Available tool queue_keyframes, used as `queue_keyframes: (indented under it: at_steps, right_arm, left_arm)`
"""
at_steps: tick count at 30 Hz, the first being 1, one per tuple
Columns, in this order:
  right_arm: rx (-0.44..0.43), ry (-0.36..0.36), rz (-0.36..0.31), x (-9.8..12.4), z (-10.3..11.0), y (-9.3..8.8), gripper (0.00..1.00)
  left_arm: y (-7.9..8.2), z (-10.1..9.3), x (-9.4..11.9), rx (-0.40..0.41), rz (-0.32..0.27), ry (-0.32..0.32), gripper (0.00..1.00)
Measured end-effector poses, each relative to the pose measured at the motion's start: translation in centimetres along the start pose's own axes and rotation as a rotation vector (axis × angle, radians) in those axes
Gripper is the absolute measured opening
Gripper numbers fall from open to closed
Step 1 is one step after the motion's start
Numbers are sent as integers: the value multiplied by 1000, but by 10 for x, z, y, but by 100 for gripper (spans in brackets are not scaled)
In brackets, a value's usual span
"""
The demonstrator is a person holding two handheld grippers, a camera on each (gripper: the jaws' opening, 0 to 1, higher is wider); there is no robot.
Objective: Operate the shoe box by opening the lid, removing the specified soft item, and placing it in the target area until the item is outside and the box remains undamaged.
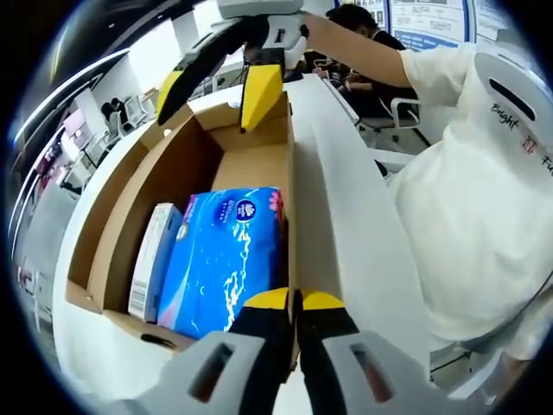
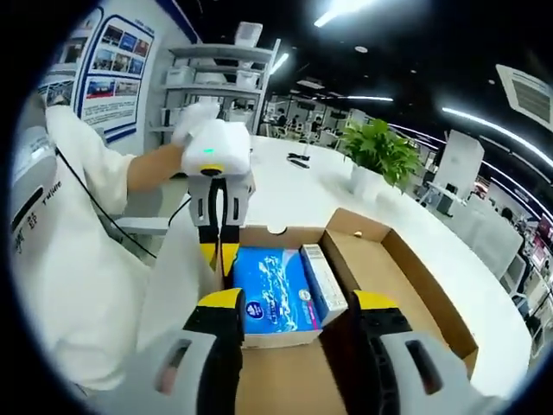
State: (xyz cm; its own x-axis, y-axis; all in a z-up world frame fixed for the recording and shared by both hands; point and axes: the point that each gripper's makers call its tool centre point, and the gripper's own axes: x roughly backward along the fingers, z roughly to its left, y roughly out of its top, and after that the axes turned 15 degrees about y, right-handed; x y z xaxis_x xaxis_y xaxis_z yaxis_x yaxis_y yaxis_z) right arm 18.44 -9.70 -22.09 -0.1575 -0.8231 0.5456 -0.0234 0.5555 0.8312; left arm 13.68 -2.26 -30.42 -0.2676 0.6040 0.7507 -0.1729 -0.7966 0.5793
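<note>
Box [image 2: 406, 268] open, matte brown cardboard, white lid flap [image 1: 346, 216] held at 12 o'clock by left gripper [image 1: 295, 304], jaws closed on lid edge | blue glossy tissue pack [image 2: 276, 290] lies flat inside, long axis toward right gripper [image 2: 298, 311], jaws open astride near wall, nearer | slim white carton [image 2: 325, 278] beside pack at 3 o'clock
</note>
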Motion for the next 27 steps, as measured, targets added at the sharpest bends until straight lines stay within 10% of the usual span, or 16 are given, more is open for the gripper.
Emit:
queue_keyframes:
  at_steps: [27]
  right_arm:
    - [-33, 140, 129, -48, 7, -22, 50]
  left_arm:
    - [1, 0, -1, -2, 2, 0, 1]
